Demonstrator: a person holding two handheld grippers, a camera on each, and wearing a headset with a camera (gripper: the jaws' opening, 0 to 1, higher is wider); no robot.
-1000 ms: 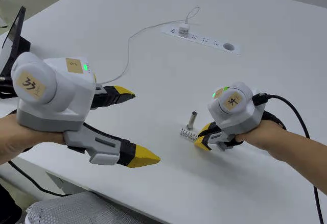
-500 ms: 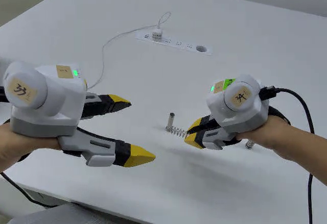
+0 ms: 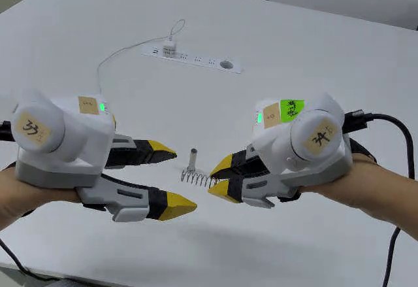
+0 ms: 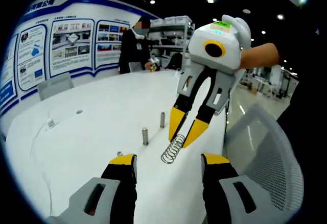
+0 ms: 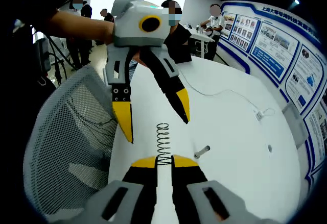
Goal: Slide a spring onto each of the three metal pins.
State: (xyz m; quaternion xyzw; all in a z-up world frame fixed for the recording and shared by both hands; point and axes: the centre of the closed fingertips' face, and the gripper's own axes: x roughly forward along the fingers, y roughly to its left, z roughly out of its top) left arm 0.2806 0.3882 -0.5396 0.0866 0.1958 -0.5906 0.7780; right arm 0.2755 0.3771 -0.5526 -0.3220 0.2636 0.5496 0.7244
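Observation:
My right gripper [image 3: 219,181] is shut on one end of a small steel spring [image 3: 196,178]. The spring sticks out towards my open left gripper [image 3: 176,176], which holds nothing. A short metal pin [image 3: 192,159] stands upright on the white table just behind the spring. In the left gripper view the spring [image 4: 173,148] hangs from the right gripper [image 4: 185,134], just ahead of my own spread fingertips [image 4: 122,158]. Two pins [image 4: 145,135] [image 4: 162,120] stand beyond it. In the right gripper view the spring [image 5: 163,142] rises from my shut gripper [image 5: 163,163], with a pin [image 5: 202,151] beside it.
A white power strip [image 3: 189,58] with a plugged-in charger [image 3: 171,44] and its cable lies at the back of the table. A grey mesh chair [image 5: 66,147] stands at the near table edge. People stand in the room beyond.
The right gripper has closed on the spring that lay beside the pin and carried it left and up towards the left gripper. The left gripper stays open. The head camera has shifted.

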